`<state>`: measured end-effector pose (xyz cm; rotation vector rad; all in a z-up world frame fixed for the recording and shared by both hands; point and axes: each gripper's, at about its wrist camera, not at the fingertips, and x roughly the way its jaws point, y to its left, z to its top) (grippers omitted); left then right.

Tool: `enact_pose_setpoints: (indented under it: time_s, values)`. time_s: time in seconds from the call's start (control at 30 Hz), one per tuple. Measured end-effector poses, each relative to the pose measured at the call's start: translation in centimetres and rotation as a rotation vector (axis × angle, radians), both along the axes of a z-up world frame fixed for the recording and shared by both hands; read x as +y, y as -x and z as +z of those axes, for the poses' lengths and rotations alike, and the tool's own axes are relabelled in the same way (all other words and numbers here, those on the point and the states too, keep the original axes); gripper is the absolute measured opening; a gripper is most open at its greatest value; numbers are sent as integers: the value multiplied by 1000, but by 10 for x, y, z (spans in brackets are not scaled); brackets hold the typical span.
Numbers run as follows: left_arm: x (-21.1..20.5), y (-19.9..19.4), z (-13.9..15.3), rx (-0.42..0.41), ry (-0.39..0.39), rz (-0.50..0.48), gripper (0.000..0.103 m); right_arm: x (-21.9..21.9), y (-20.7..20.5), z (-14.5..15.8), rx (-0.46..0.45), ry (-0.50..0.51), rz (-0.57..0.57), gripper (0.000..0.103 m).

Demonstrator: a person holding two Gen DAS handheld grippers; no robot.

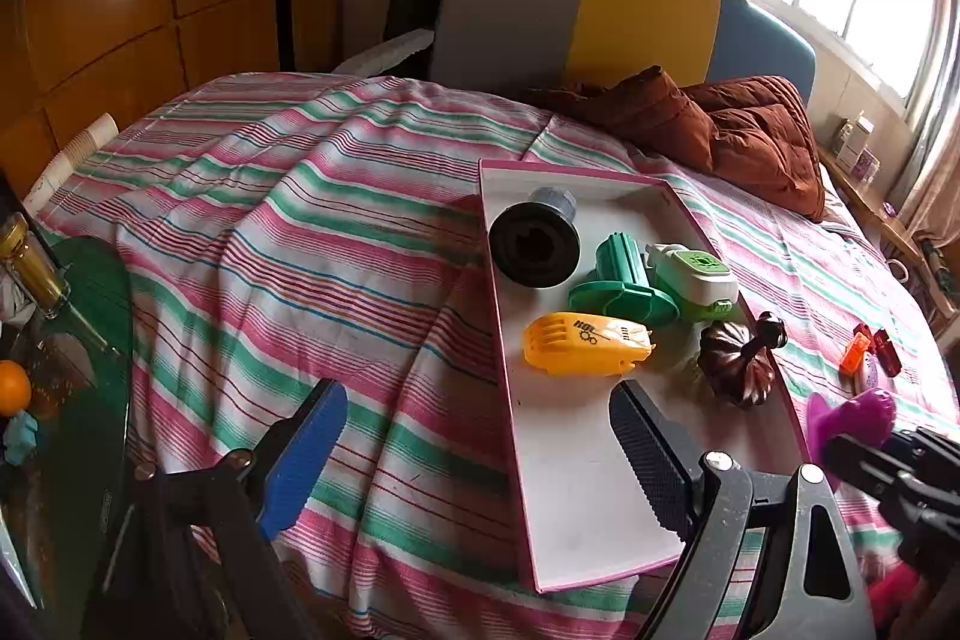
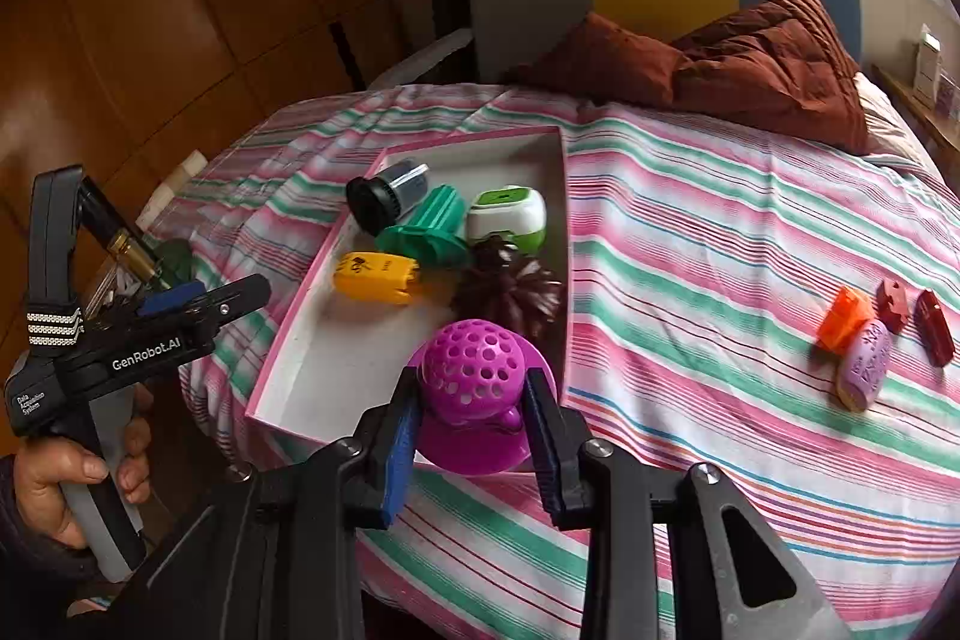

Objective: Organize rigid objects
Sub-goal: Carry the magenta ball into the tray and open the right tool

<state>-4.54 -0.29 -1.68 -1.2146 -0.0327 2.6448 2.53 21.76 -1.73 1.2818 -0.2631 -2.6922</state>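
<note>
The right gripper [image 2: 474, 415] is clamping narrowly on the purple perforated toy [image 2: 471, 370] and is carrying it over the near end of the pink-rimmed tray [image 2: 282, 370] on the bed [image 2: 720, 232], while the left gripper [image 1: 480, 448] is hanging wide open and empty beside the tray's near left corner. Judging by the yellow case [image 2: 375, 275] and dark pinecone-like piece [image 2: 510, 289] already inside, the next move is lowering the toy onto the tray's bare near floor and releasing, with small pieces [image 2: 870, 334] near the bed's right edge waiting

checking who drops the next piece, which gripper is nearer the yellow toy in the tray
Left. The left gripper hangs open just short of the yellow toy, over the near end of the tray. The right gripper is farther back, shut on a purple ball.
</note>
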Motion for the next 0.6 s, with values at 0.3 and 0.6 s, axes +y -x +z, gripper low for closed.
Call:
enact_pose_setpoints:
  time_s: [0.3, 0.6]
  values:
    - [-12, -1, 0, 0, 3, 22, 90, -42, 29, -17, -49, -19, 108, 33]
    - [-22, 2, -4, -16, -1, 43, 90, -65, 45, -26, -71, -41, 155, 33]
